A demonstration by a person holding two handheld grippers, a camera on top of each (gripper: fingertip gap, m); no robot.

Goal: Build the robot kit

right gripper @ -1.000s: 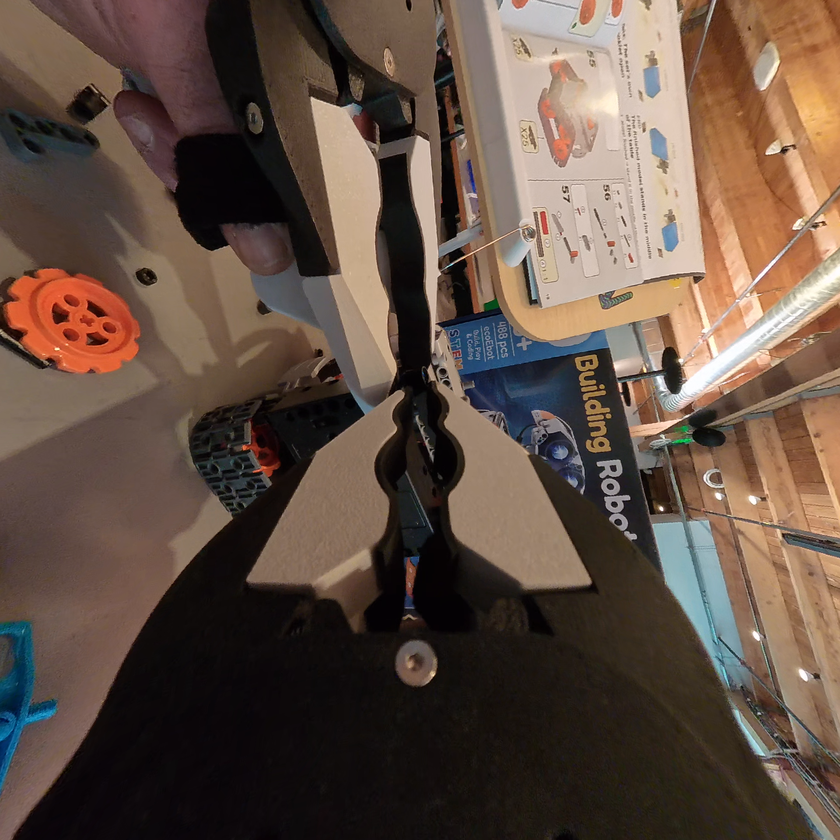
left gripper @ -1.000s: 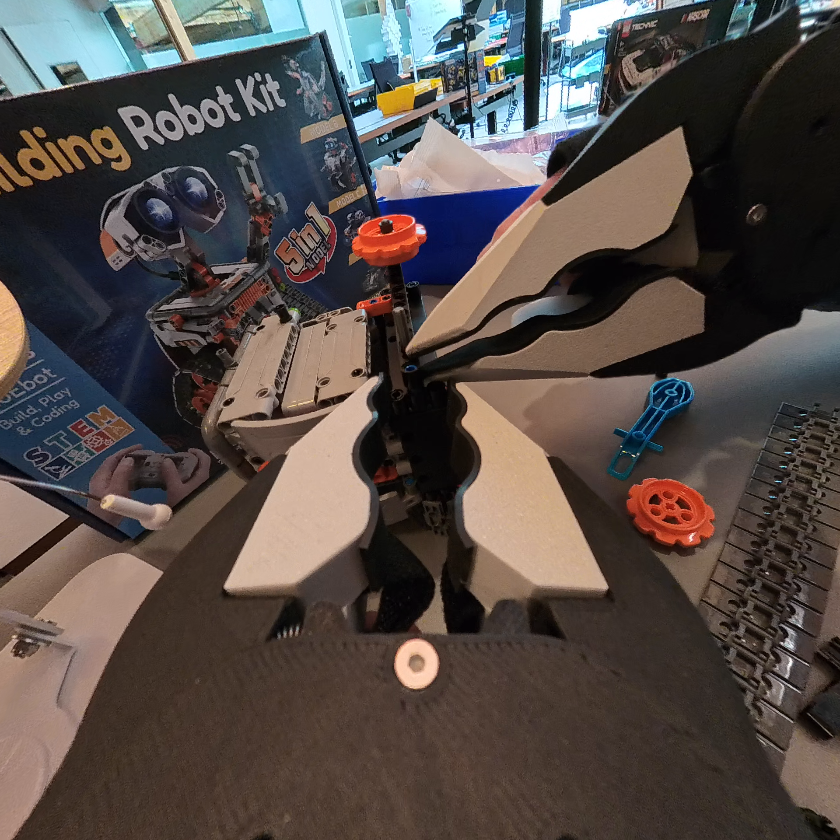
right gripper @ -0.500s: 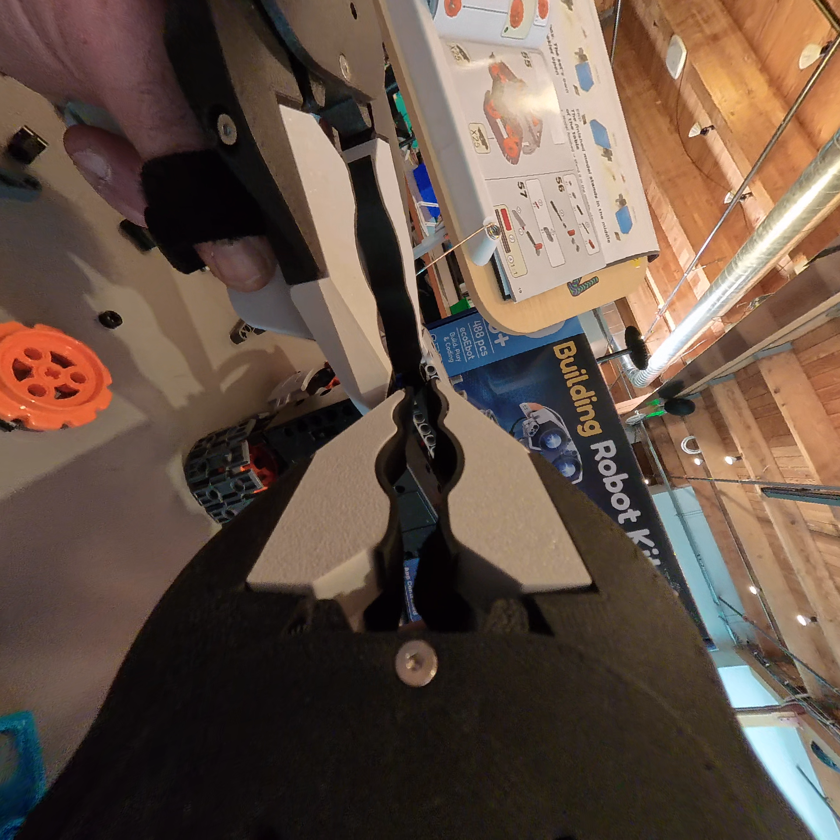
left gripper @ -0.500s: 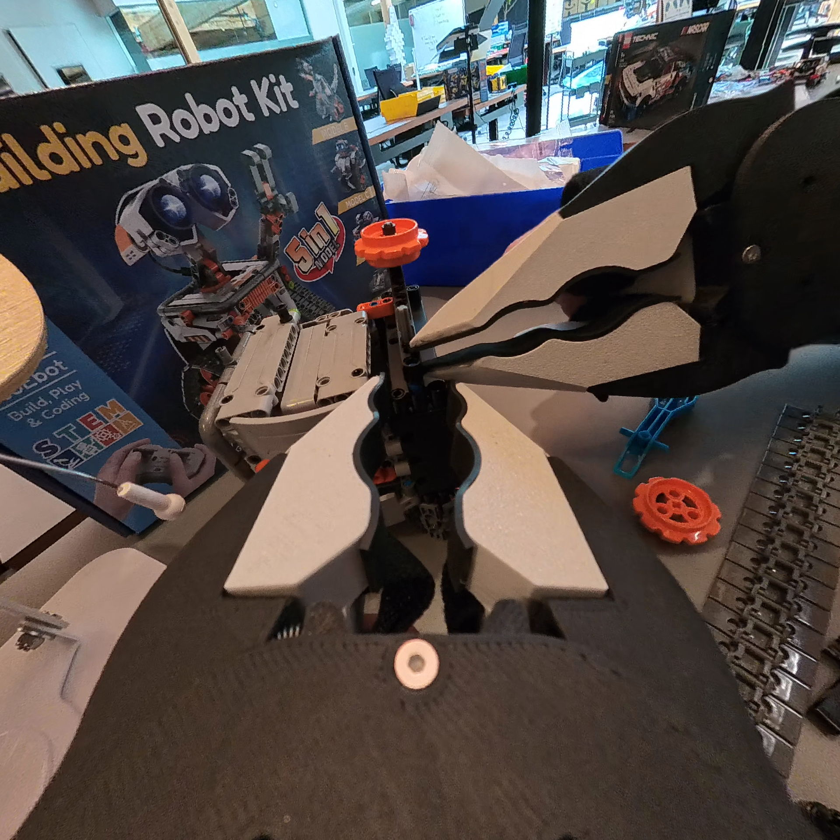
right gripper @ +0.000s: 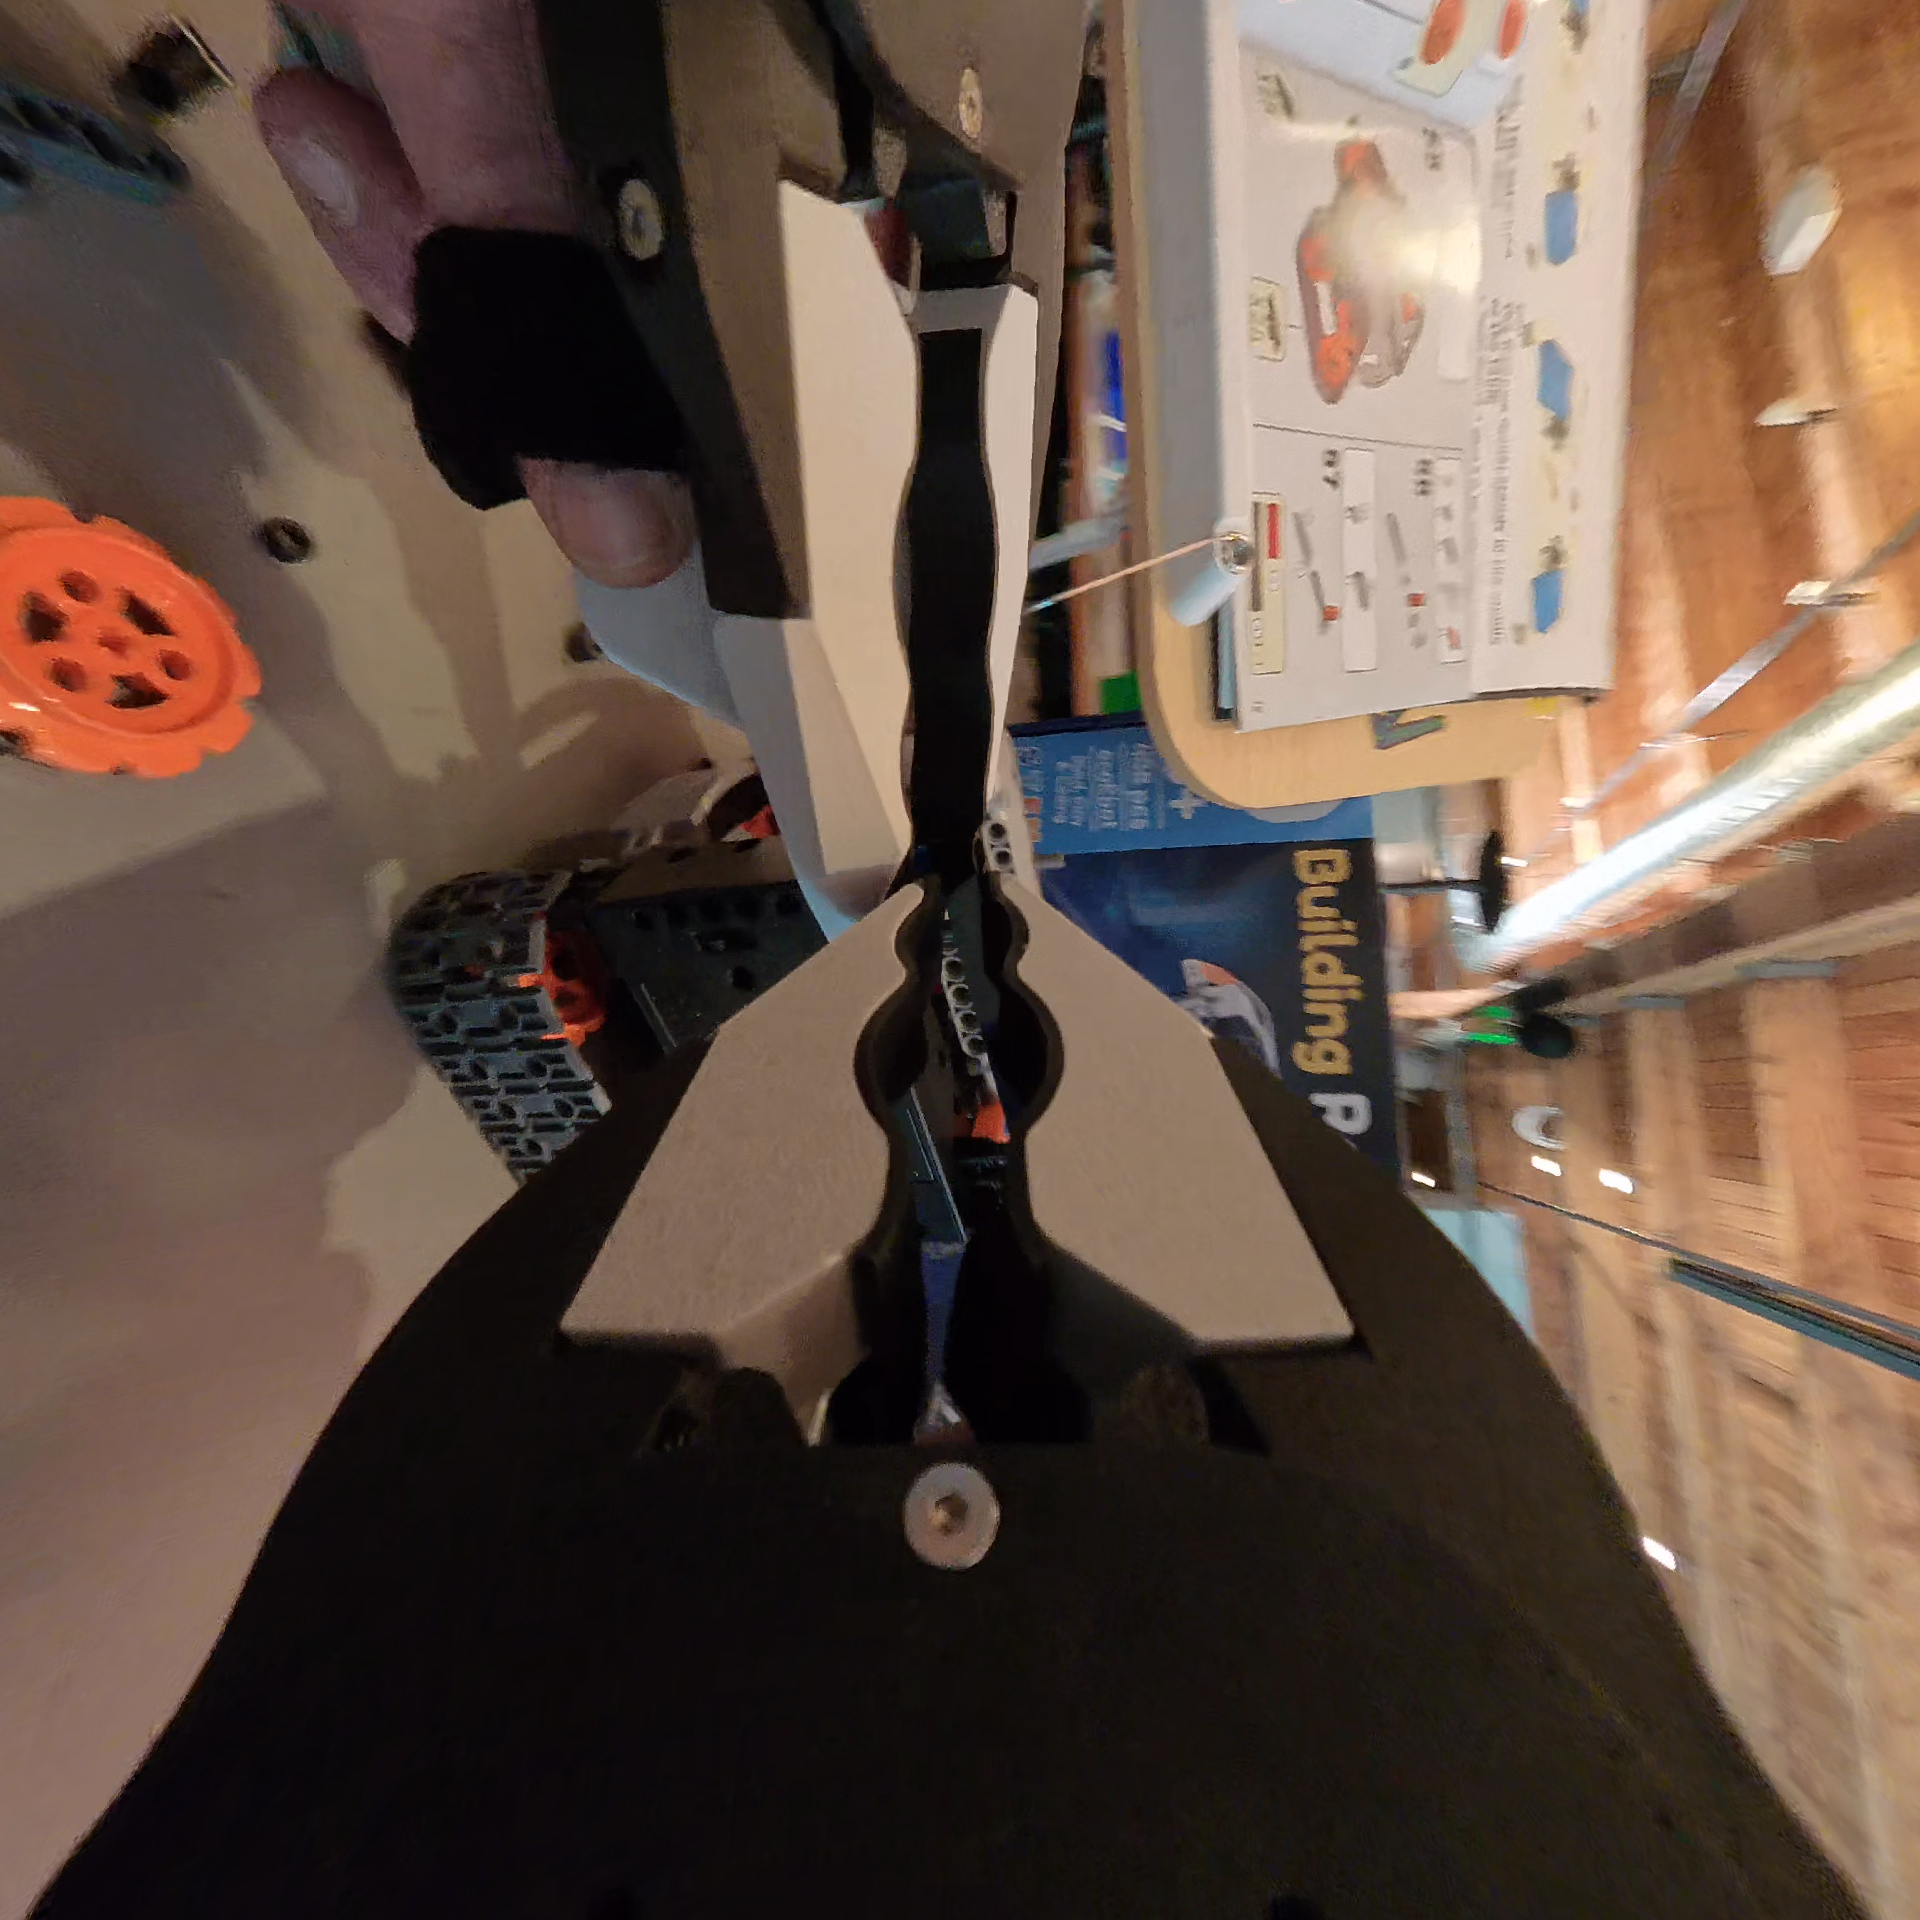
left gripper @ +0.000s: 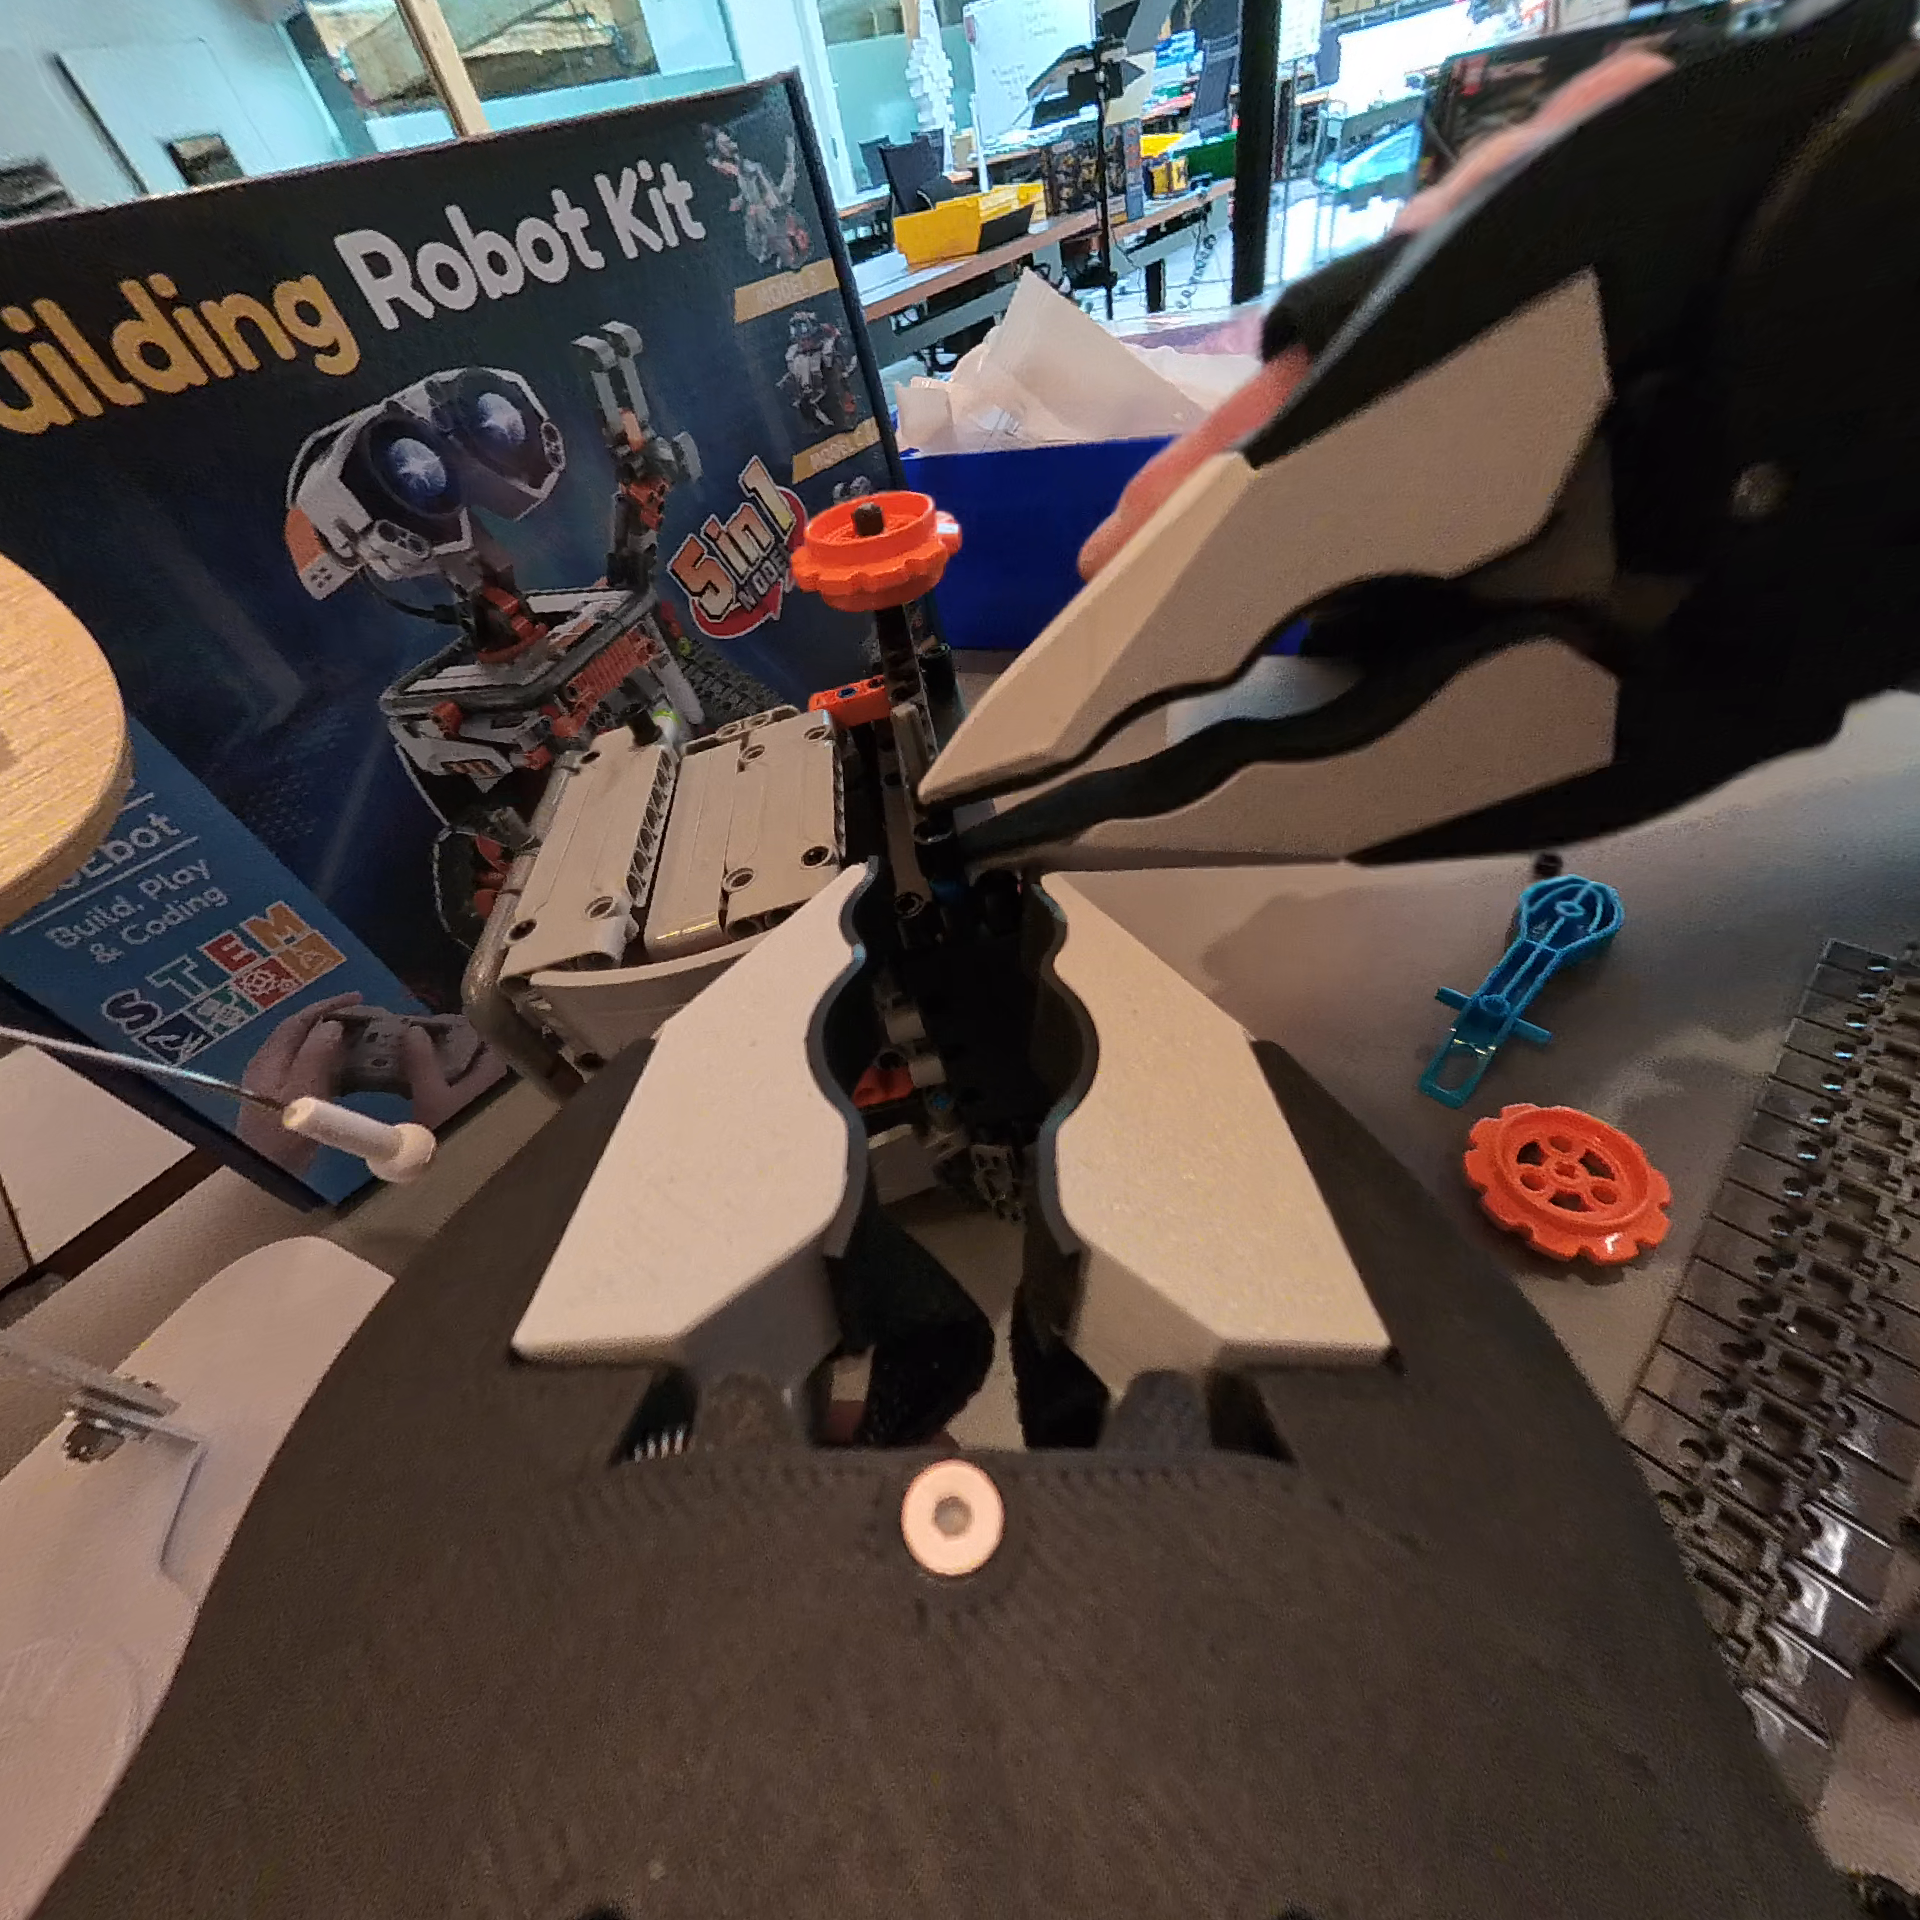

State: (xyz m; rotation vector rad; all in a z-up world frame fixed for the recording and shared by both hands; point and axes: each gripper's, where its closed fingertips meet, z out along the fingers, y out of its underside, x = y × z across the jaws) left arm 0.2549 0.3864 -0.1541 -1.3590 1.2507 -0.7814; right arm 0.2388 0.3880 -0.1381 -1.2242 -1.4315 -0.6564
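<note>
A brick-built robot model [left gripper: 686,831] with grey panels stands on the table; an orange gear [left gripper: 873,551] tops its black upright axle. My left gripper [left gripper: 951,904] is shut on the model's black frame. My right gripper [left gripper: 935,821] comes in from the right, held by a hand, its tips pinched on the same black frame just above the left fingers. In the right wrist view my right gripper [right gripper: 951,894] is shut on a holed beam [right gripper: 966,997] of the model, tip to tip with the left gripper's fingers [right gripper: 831,623]. The model's tracked wheel [right gripper: 488,1018] shows to the left.
The dark blue kit box [left gripper: 416,416] stands behind the model, a blue bin [left gripper: 1039,530] of white paper beside it. A blue tool [left gripper: 1517,987], a loose orange gear [left gripper: 1569,1184] and a black track strip [left gripper: 1818,1299] lie at right. A wooden board holds an instruction booklet [right gripper: 1403,364]. My left and right fingertips are right by each other.
Both grippers keep their hold on the model. The right gripper has twisted about its grip, and its view is blurred now. The left view has shifted only slightly.
</note>
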